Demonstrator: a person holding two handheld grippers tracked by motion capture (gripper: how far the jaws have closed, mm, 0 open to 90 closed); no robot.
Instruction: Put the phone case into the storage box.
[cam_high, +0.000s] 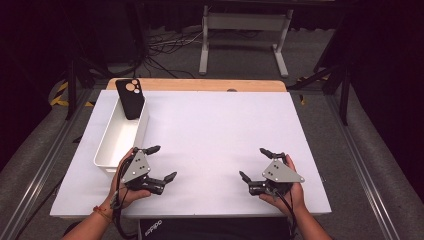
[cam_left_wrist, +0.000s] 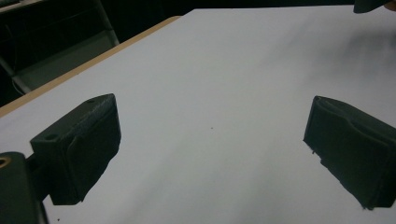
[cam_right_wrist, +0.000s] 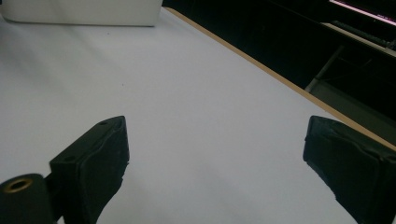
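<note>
**Ana:** Across the bench (cam_high: 210, 135), a wide white sheet with bare room from the middle out to the right edge. Nothing lies between the two grippers.

**Ben:** Next in size, the white bin (cam_high: 120, 136), a long tray along the left side, its long axis running away from the person.

**Ana:** And the black phone case (cam_high: 130, 98) leans at the bin's far end, camera holes up, tilted against the far wall, its long axis roughly along the bin's.

**Ben:** So the left gripper (cam_high: 156, 165) has the shorter trip: it sits just beside the bin's near end, with the case straight ahead, forward and slightly left.

**Ana:** Its jaws are spread wide and gripping nothing; in the left gripper view there is bare sheet between the pads (cam_left_wrist: 79, 149).

**Ben:** Same for the right gripper (cam_high: 256, 162), released, empty, well apart from the bin near the front edge.

**Ana:** My read: a left-hand reach along the bin, watching its right wall.
</note>
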